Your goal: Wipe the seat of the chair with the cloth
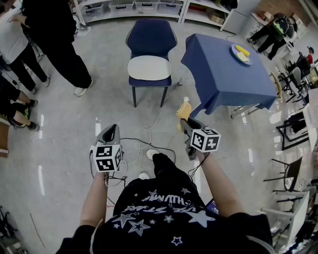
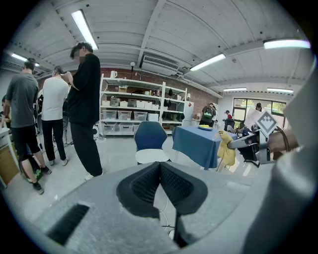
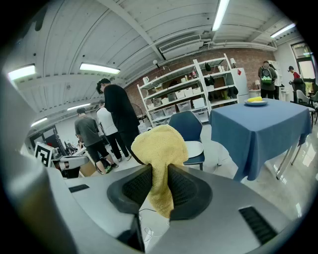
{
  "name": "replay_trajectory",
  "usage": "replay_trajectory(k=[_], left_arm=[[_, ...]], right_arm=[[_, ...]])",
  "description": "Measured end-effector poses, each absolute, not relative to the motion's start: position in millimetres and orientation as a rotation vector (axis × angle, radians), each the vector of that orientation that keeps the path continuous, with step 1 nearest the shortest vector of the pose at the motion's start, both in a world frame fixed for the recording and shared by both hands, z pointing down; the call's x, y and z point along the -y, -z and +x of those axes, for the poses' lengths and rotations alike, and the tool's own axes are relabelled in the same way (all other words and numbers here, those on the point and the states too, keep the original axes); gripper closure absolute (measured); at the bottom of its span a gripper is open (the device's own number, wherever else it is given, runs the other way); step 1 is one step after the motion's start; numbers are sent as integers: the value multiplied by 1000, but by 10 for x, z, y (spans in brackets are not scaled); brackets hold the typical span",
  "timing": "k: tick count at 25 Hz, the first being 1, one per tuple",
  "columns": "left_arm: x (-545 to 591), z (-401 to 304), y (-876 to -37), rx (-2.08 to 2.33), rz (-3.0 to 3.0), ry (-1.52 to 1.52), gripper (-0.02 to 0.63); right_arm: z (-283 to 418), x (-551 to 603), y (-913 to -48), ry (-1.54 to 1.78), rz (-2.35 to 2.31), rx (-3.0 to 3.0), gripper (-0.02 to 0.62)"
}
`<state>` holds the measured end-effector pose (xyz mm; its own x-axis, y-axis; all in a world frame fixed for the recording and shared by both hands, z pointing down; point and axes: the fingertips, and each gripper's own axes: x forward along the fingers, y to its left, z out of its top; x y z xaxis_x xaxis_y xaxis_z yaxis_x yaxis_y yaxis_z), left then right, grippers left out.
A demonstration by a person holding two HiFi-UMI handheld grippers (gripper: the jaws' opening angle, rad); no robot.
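Observation:
A dark blue chair [image 1: 149,38] with a white seat pad [image 1: 149,68] stands ahead of me on the floor; it also shows in the left gripper view [image 2: 150,136] and the right gripper view [image 3: 190,126]. My right gripper [image 1: 185,119] is shut on a yellow cloth [image 1: 184,110], which bulges up between the jaws [image 3: 160,149]. It hovers well short of the chair, to its right front. My left gripper [image 1: 112,133] is shut with nothing in it [image 2: 159,166], lower left of the chair.
A table under a blue cloth [image 1: 226,74] stands right of the chair, with a plate [image 1: 241,53] holding yellow items. People [image 1: 54,39] stand at the left. Cables [image 1: 149,131] lie on the floor between me and the chair. Shelves [image 1: 144,7] line the far wall.

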<state>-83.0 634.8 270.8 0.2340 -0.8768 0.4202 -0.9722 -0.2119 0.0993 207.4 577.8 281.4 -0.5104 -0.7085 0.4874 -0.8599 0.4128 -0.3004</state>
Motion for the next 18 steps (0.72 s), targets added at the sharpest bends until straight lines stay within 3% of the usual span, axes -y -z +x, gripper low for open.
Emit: replay_trajectory(k=[18], left_arm=[[-6328,-970,-2893,1708,2091,-413,588]], right_arm=[[2048,-5600,-2886,-835,1382,2421,497]])
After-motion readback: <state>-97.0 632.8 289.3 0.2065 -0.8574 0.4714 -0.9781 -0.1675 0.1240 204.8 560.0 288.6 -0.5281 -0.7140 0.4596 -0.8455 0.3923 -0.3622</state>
